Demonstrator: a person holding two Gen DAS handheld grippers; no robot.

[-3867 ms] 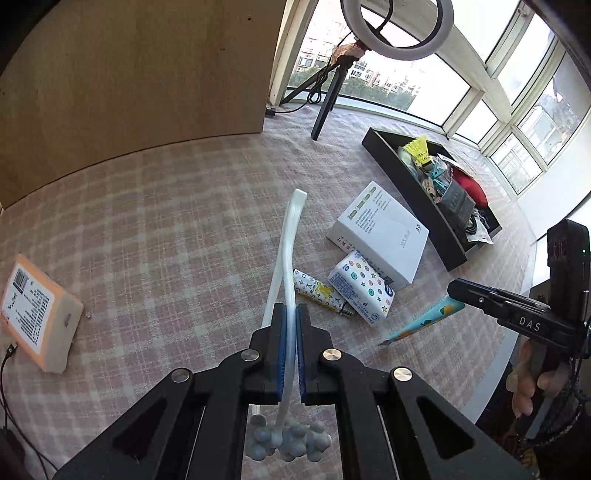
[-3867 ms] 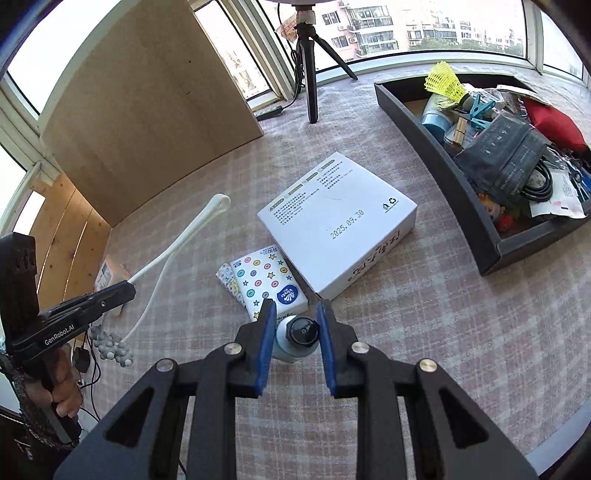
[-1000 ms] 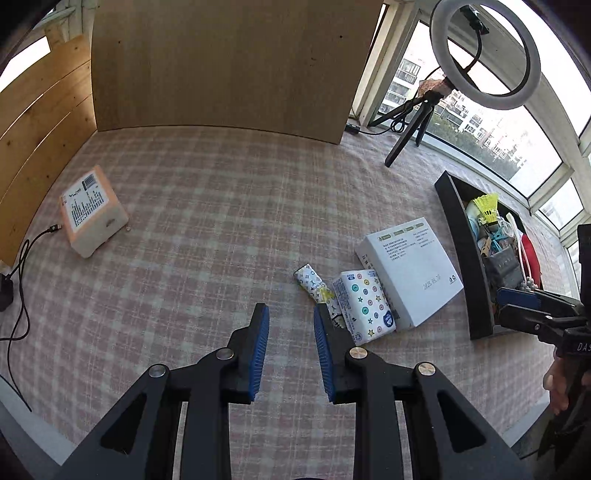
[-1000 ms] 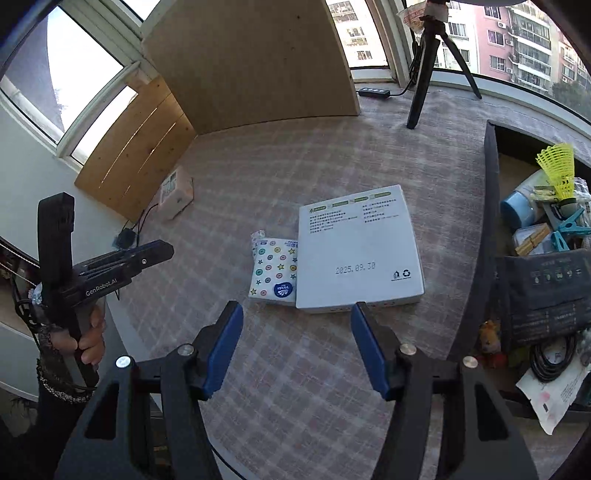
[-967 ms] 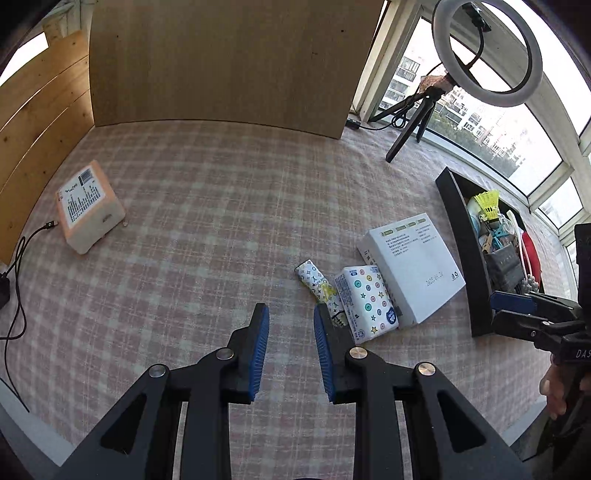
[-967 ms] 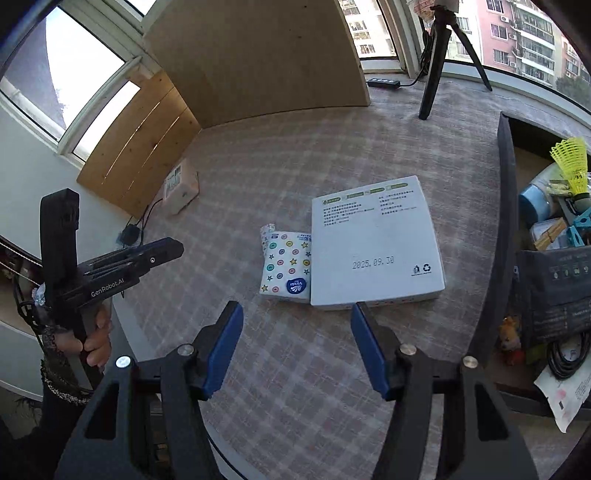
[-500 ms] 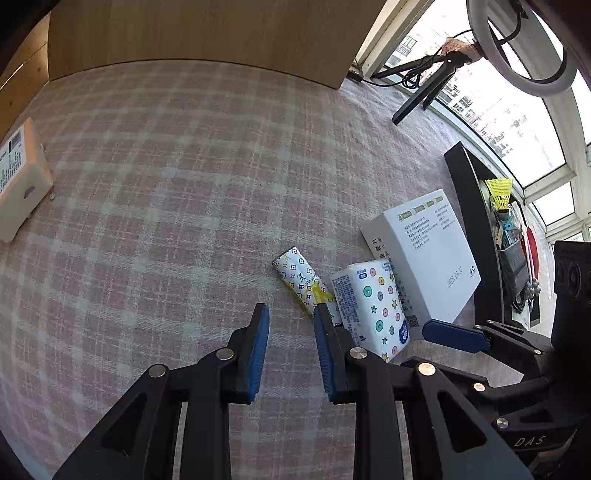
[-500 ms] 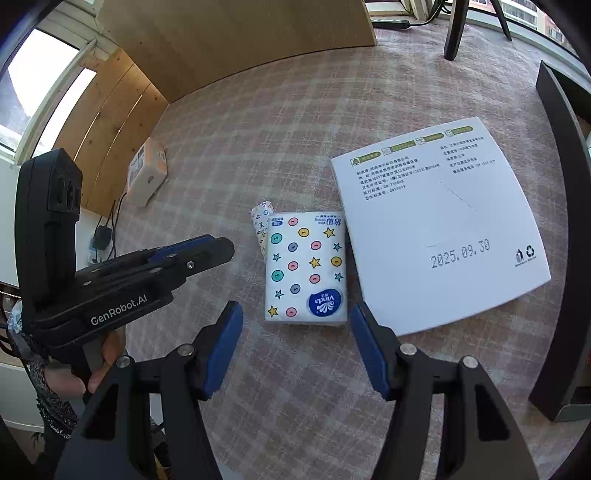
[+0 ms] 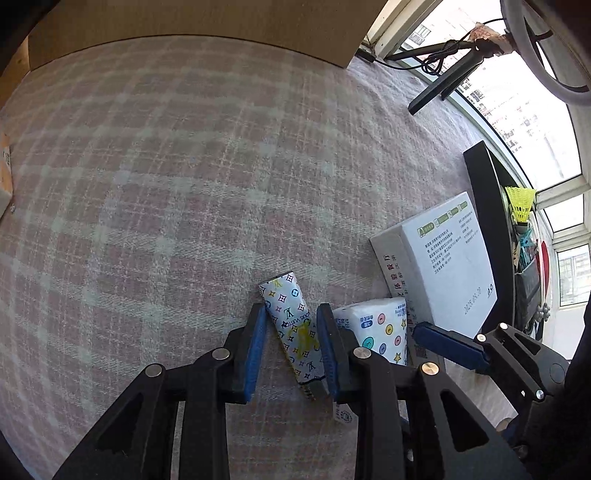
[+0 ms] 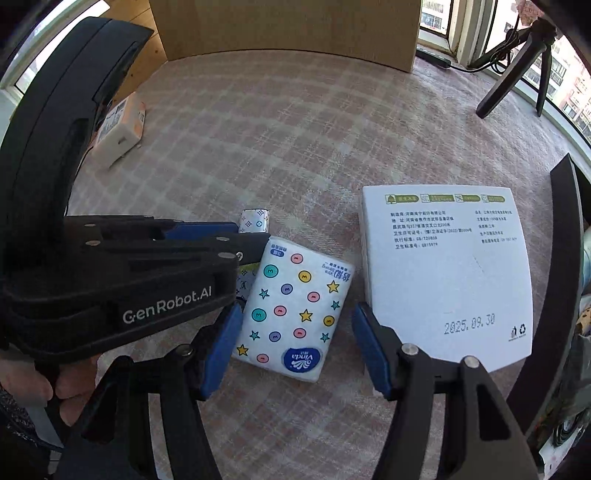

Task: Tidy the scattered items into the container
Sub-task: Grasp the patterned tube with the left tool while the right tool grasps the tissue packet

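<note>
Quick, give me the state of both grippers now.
Left hand-held gripper: opening, straddling the patterned tube, not gripping.
Right hand-held gripper: open, around the tissue pack, not gripping.

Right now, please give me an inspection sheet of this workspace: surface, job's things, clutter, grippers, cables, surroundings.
Surface: pink checked cloth, flat.
Job's things: patterned tube, tissue pack and white box lie side by side; black container beyond the box, already holding items.
Clutter: small orange-and-white box lies apart, far side.
Grippers: left gripper jaws opening, straddling the tube, pads not pressing; right gripper open around the tissue pack, no contact seen.
Cables: black cable by the tripod.
Surroundings: wooden board, windows, ring light.
</note>
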